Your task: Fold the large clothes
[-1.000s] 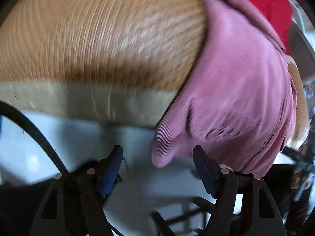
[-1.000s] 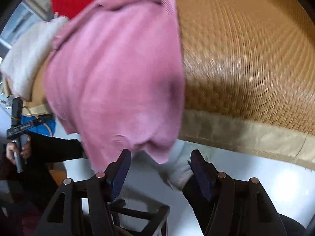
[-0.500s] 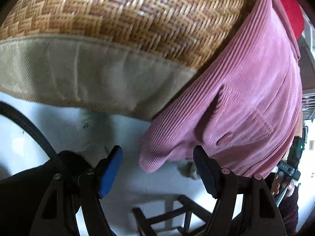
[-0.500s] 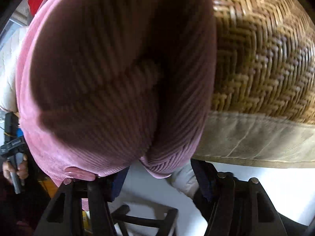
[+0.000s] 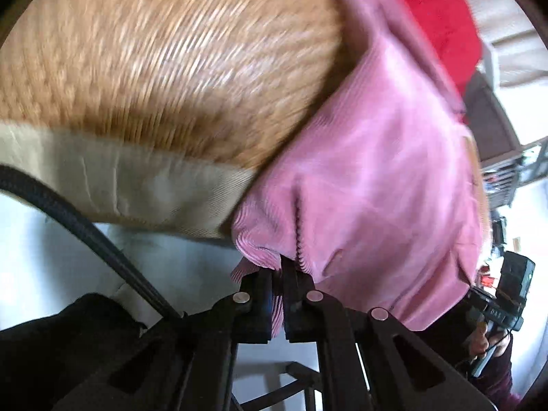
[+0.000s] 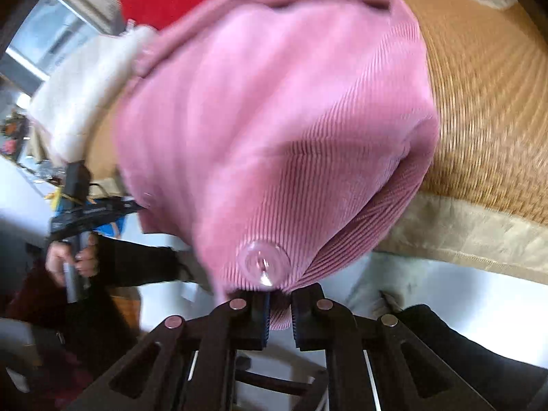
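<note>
Both grippers pinch one pink corduroy garment point(image 5: 376, 178) at its hem: left gripper point(image 5: 276, 274), right gripper point(image 6: 278, 304), over a blurred, seemingly woven mat point(image 5: 164, 61).

Pink corduroy garment point(image 5: 370, 178) is showing fine ribbed lines throughout; a clear, glossy button point(image 6: 263, 263) is sitting on it. Woven mat point(image 5: 164, 68) is presenting golden-brown with a herringbone weave, blurred here, edged by a beige fabric border point(image 5: 137, 191). Red cloth point(image 5: 435, 10) is showing plain. Cream fleece item point(image 6: 82, 96) is appearing off-white. Gripper frames are appearing black, pads dark blue.
</note>
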A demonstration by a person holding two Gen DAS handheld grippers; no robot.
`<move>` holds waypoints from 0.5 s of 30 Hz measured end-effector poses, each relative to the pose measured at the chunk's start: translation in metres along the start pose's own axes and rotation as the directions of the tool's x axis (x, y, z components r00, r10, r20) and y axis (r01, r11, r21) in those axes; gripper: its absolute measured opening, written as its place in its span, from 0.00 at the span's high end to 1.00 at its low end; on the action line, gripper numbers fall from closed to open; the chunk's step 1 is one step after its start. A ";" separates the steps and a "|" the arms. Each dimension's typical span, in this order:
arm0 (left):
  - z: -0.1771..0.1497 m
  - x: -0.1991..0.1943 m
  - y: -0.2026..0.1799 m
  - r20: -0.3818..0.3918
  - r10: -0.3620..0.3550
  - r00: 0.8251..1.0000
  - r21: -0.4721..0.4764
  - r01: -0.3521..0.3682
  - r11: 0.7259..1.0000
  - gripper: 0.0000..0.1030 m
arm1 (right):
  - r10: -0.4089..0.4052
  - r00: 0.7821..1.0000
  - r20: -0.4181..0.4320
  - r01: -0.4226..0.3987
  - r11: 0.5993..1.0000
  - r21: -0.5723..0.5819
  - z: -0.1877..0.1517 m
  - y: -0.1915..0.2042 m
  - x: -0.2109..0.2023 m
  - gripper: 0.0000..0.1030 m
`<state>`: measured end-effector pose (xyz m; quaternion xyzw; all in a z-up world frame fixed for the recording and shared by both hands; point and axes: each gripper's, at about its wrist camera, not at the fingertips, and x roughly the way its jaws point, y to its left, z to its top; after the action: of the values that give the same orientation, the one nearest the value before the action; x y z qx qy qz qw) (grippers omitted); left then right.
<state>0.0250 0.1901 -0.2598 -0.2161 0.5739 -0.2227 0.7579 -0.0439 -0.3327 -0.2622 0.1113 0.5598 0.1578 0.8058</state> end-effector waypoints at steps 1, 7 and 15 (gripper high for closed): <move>-0.003 -0.007 -0.004 0.016 -0.017 1.000 0.014 0.017 1.000 0.96 | 0.022 1.000 0.020 -0.021 1.000 -0.007 0.002 0.004 -0.011 0.90; 0.020 -0.053 -0.033 0.133 -0.158 0.978 0.076 0.149 0.986 0.96 | 0.119 0.984 0.135 -0.112 0.992 -0.058 0.031 0.020 -0.047 0.90; 0.099 -0.092 -0.054 0.252 -0.272 0.929 0.093 0.257 0.962 0.98 | 0.161 0.926 0.343 -0.142 0.987 -0.080 0.109 0.021 -0.076 0.92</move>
<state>0.0930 0.2077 -0.1323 -0.2967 0.4274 -0.3089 0.7961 0.0307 -0.3422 -0.1513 0.1587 0.3938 0.2123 0.8802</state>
